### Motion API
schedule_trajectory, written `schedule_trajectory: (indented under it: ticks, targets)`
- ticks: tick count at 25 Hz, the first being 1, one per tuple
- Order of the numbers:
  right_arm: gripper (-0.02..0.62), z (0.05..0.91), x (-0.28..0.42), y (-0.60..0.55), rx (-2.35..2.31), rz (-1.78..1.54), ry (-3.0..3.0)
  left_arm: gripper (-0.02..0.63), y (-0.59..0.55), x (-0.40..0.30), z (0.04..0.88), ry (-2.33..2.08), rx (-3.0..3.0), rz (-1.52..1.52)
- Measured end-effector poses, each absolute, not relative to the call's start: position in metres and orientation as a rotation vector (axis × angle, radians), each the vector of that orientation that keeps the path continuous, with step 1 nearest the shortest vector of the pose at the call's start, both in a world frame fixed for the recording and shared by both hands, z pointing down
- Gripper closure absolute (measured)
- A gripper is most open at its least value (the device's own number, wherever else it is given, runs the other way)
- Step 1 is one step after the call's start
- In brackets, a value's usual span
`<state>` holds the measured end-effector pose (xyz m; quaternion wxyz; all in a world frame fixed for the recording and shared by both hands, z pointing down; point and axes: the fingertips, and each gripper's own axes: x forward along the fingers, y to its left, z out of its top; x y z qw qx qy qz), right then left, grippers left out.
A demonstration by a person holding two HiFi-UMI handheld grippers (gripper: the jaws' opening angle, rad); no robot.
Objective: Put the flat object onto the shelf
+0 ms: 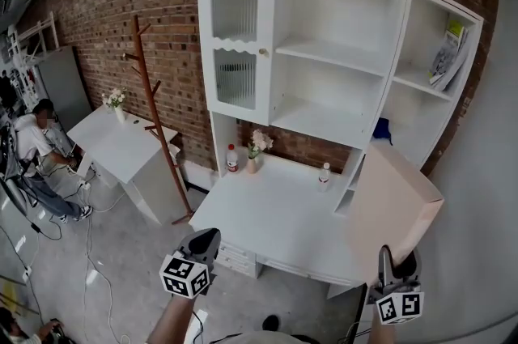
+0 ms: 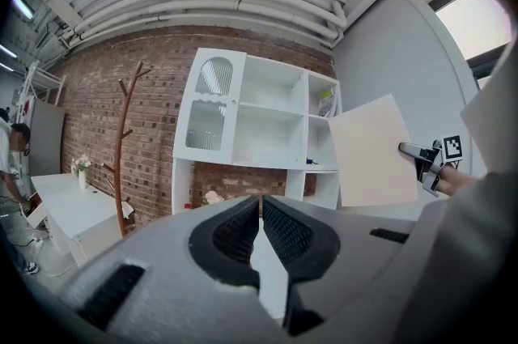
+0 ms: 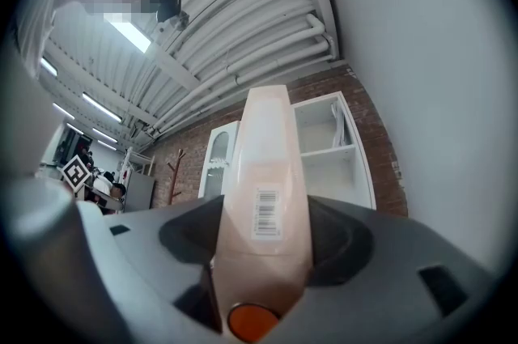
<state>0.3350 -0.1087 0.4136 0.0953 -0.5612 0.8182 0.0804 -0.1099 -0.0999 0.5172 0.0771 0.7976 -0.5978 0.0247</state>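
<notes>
The flat object (image 1: 392, 205) is a thin pale beige board with a barcode label, held upright in front of the right side of the white shelf unit (image 1: 324, 51). My right gripper (image 1: 398, 263) is shut on its lower corner. In the right gripper view the board (image 3: 267, 164) stands edge-on between the jaws of that gripper (image 3: 263, 213), with the shelf unit (image 3: 332, 156) behind it. My left gripper (image 1: 204, 241) is low at the left, shut on nothing. The left gripper view has its jaws (image 2: 261, 203) meeting, and the board (image 2: 372, 152) at the right.
A white desk (image 1: 267, 213) under the shelves carries a red-capped bottle (image 1: 232, 159), a flower vase (image 1: 255, 148) and a small bottle (image 1: 324, 175). Magazines (image 1: 447, 55) lean in the upper right compartment. A wooden coat stand (image 1: 154, 116), a white table (image 1: 121, 144) and a seated person (image 1: 32, 144) are at the left.
</notes>
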Motion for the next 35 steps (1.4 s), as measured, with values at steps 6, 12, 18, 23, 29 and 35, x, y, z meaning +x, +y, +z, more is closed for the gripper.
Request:
schedule_trajectory:
  ticks: [6, 12, 18, 23, 29, 35]
  targets:
    - [0.305, 0.413, 0.342, -0.150, -1.647, 0.246, 2.446, 0.572, -0.138, -0.097, 0.516, -1.800, 2.386, 0.076]
    - [0.305, 0.415, 0.347, -0.187, -1.623, 0.245, 2.465, 0.572, -0.167, -0.088, 0.521, -1.814, 2.364, 0.079]
    - [0.305, 0.414, 0.342, -0.211, -1.591, 0.248, 2.498, 0.572, -0.185, -0.084, 0.522, -1.814, 2.355, 0.101]
    - [0.305, 0.410, 0.337, -0.225, -1.579, 0.246, 2.512, 0.572, -0.193, -0.083, 0.518, -1.818, 2.347, 0.113]
    - [0.305, 0.407, 0.326, -0.234, -1.595, 0.236, 2.490, 0.572, -0.204, -0.092, 0.517, -1.802, 2.359, 0.115]
    - [0.305, 0.401, 0.312, -0.239, -1.644, 0.279, 2.450, 0.572, -0.230, -0.099, 0.519, -1.741, 2.414, 0.093]
